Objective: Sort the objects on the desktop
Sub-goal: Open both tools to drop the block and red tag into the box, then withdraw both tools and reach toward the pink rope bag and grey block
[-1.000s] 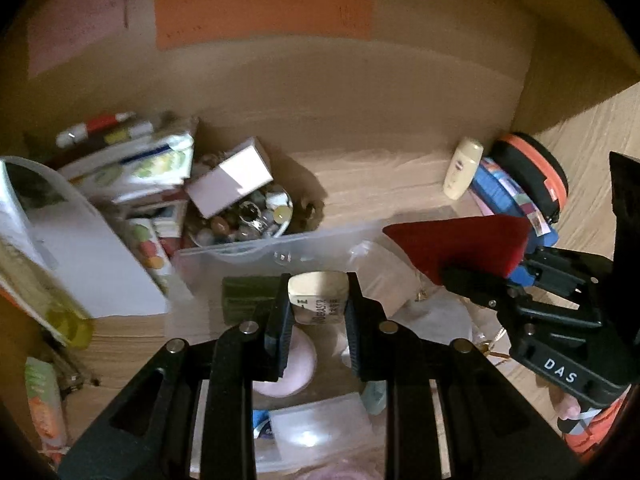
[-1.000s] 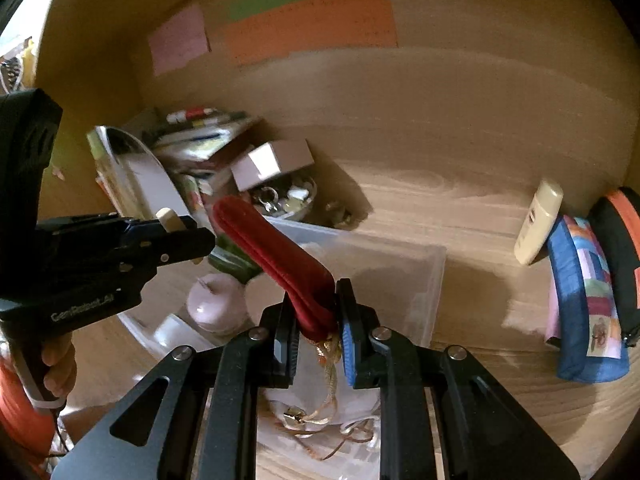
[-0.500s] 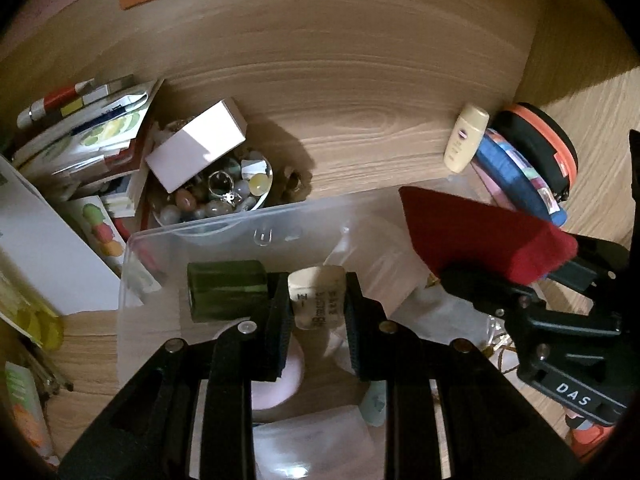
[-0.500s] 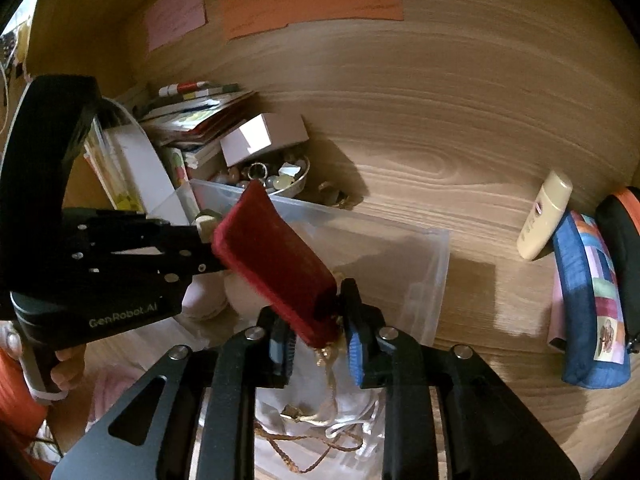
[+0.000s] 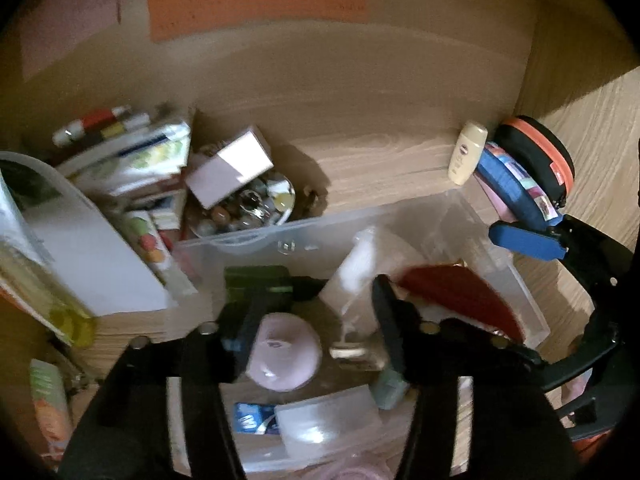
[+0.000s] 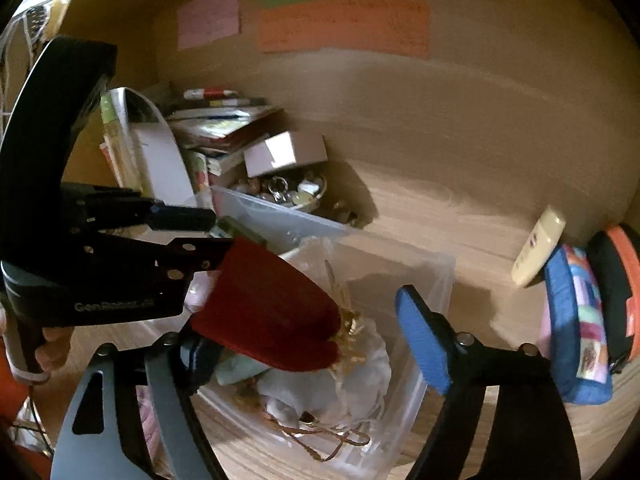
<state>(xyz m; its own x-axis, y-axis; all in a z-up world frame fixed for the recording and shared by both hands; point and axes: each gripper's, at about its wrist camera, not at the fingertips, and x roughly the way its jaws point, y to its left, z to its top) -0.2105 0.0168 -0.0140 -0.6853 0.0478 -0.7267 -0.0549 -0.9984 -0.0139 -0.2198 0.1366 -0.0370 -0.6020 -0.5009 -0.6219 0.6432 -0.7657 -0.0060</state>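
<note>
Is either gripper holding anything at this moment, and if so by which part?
Nothing is held. Both the left gripper and right gripper are open above the clear plastic bin; the red pouch lies inside, ungripped.

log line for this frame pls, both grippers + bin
left hand-held gripper: open, empty, over clear bin | right hand-held gripper: open, empty | red pouch: in bin, free of fingers | phase: release
</note>
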